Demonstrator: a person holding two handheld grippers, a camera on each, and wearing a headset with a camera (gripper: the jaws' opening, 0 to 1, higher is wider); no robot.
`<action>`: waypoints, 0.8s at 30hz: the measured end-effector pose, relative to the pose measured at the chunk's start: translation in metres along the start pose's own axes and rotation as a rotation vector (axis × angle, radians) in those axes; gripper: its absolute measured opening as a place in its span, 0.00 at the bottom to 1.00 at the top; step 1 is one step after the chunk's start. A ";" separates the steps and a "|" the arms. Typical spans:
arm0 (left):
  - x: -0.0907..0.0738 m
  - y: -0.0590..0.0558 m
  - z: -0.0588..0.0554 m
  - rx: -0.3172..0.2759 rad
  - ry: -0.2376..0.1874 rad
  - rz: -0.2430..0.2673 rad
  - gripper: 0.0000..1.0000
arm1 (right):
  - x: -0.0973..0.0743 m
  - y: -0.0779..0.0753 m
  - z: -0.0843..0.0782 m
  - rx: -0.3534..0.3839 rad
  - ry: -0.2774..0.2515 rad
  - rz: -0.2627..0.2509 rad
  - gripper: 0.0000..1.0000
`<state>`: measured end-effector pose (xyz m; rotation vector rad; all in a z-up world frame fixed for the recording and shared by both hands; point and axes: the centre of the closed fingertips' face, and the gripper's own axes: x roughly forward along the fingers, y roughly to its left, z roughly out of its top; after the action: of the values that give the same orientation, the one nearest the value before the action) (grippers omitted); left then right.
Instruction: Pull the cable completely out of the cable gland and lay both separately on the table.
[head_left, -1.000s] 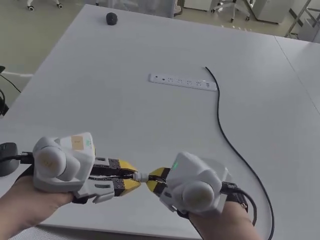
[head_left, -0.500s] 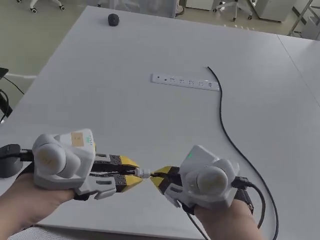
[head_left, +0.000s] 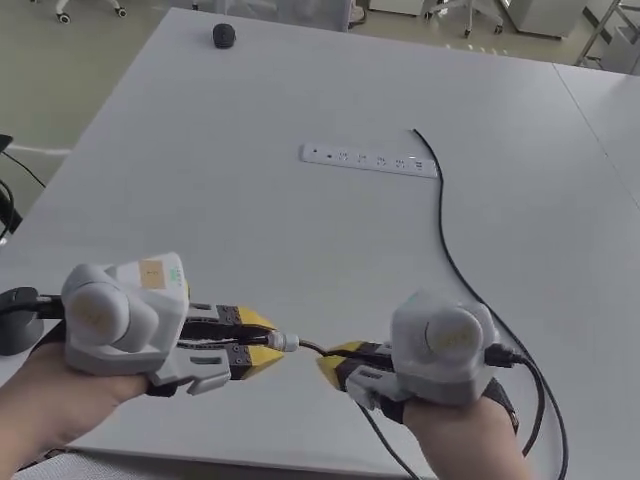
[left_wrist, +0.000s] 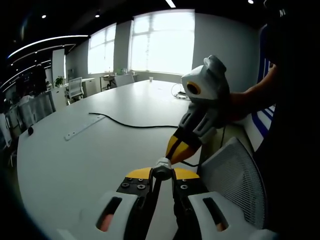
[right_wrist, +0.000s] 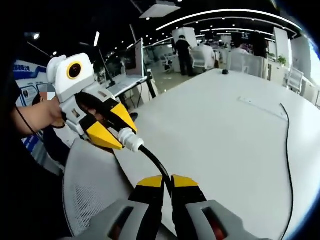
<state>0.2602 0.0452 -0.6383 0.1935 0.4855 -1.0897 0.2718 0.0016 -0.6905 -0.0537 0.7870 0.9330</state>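
Note:
The white cable gland (head_left: 284, 343) sits between the yellow tips of my left gripper (head_left: 268, 347), which is shut on it just above the table's near edge. A short black cable (head_left: 315, 349) runs out of the gland to my right gripper (head_left: 333, 361), which is shut on the cable. In the right gripper view the gland (right_wrist: 132, 141) and cable (right_wrist: 156, 163) lead down into my right gripper (right_wrist: 167, 181). In the left gripper view the gland (left_wrist: 163, 165) is clamped in my left gripper (left_wrist: 162, 172), with the right gripper (left_wrist: 181, 146) just beyond it.
A white power strip (head_left: 368, 161) lies mid-table, its black cord (head_left: 458, 276) trailing toward the near right. A small dark round object (head_left: 223, 35) sits at the far left corner. A mesh chair (right_wrist: 95, 197) stands below the table's near edge.
My right gripper has moved to the right, away from the left one, and a stretch of black cable now shows between the gland and its tips. The left gripper has stayed put.

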 end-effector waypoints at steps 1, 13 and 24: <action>0.000 0.000 0.000 0.000 0.000 0.000 0.15 | 0.000 -0.001 -0.002 0.016 0.003 0.001 0.00; 0.002 0.000 -0.002 -0.002 0.001 -0.009 0.15 | 0.005 -0.010 -0.015 0.242 0.021 0.003 0.00; 0.000 0.004 -0.009 -0.009 0.010 -0.013 0.15 | 0.007 -0.010 -0.014 0.097 0.015 -0.021 0.02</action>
<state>0.2608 0.0503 -0.6462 0.1882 0.5008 -1.0997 0.2730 -0.0053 -0.7079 0.0154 0.8432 0.8749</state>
